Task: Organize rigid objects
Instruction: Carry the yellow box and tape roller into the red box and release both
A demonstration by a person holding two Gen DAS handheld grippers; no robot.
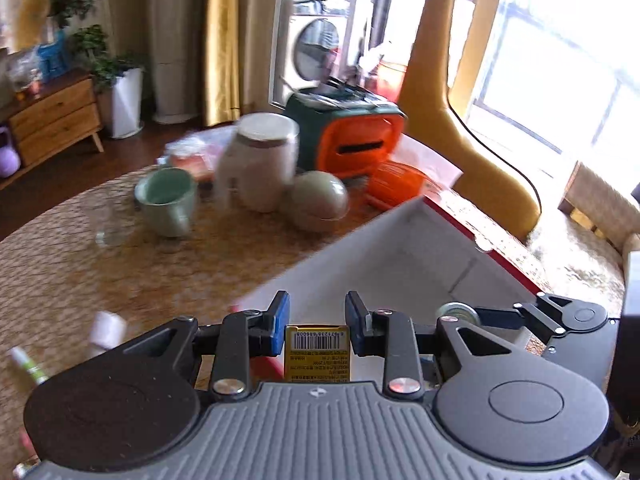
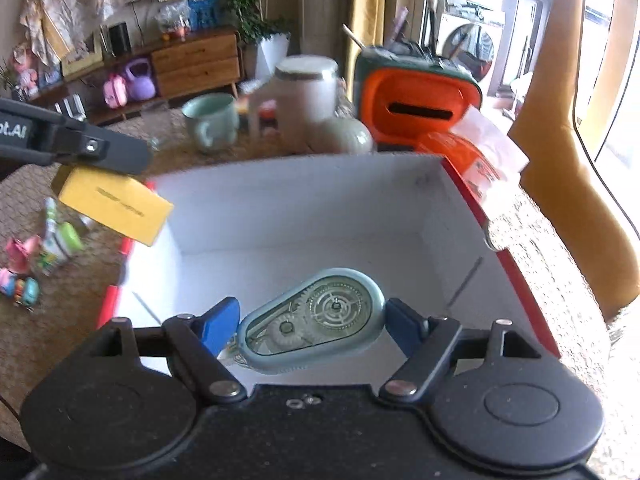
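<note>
A small yellow packet with a barcode [image 1: 318, 346] is clamped between the blue pads of my left gripper [image 1: 318, 314]. It hangs by the near left corner of an open white box with red outer walls [image 1: 404, 248]. The right wrist view shows this yellow packet [image 2: 114, 208] under the left gripper [image 2: 120, 164], at the left rim of the box [image 2: 300, 200]. My right gripper [image 2: 312, 326] is shut on a pale blue correction tape dispenser [image 2: 320, 316], held above the white floor of the box.
Beyond the box on the woven table mat stand a mint mug [image 1: 168, 200], a white jar [image 1: 260, 164], a rounded green bowl [image 1: 320, 200] and an orange and green case [image 1: 352, 140]. Small toys [image 2: 24, 272] lie to the left. A yellow chair [image 2: 560, 200] stands right.
</note>
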